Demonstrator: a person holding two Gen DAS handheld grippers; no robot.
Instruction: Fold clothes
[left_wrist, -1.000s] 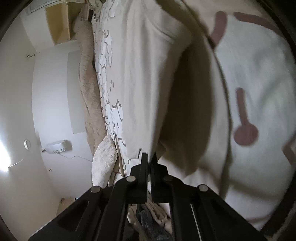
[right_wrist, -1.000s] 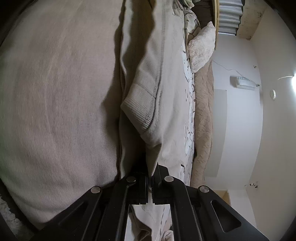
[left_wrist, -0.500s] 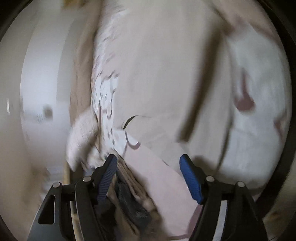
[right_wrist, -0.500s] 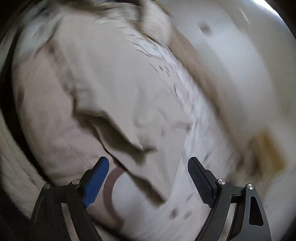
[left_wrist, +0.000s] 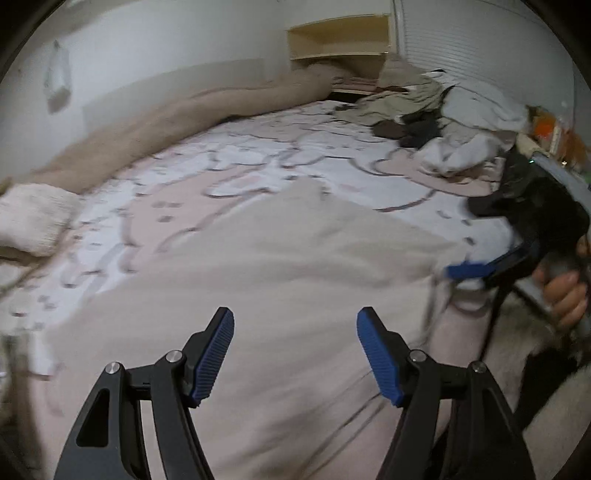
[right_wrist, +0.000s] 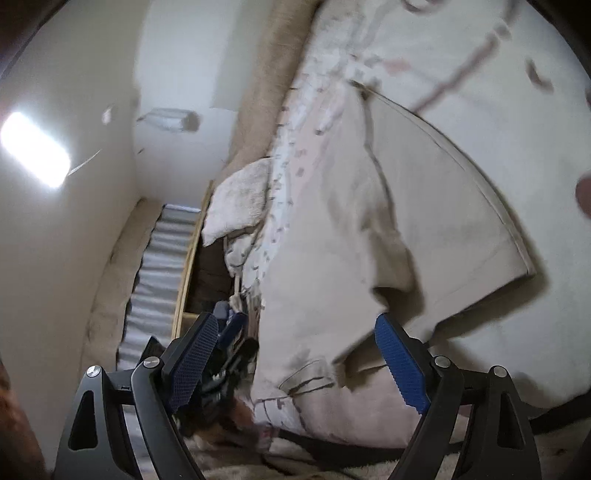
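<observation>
A beige garment (left_wrist: 288, 266) lies spread on the bed. My left gripper (left_wrist: 295, 354) hovers open just above its near part, holding nothing. At the right edge of the left wrist view a hand holds my right gripper (left_wrist: 480, 269), whose blue pads stand apart over the garment's right side. In the right wrist view the same beige garment (right_wrist: 388, 229) shows a folded-over flap and a straight hem. My right gripper (right_wrist: 299, 362) is open above its lower corner, with nothing between the pads.
A heap of unfolded clothes (left_wrist: 424, 110) lies at the far right of the bed. A tan rolled blanket (left_wrist: 147, 125) runs along the wall, a fluffy white pillow (left_wrist: 29, 218) at the left. The patterned sheet (left_wrist: 258, 158) is bare beyond the garment. A wooden shelf (left_wrist: 340, 37) stands behind.
Both grippers were shut on the hanging garment a second ago. They have opened and let it go, and it now lies on the bed; both cameras have swung round.
</observation>
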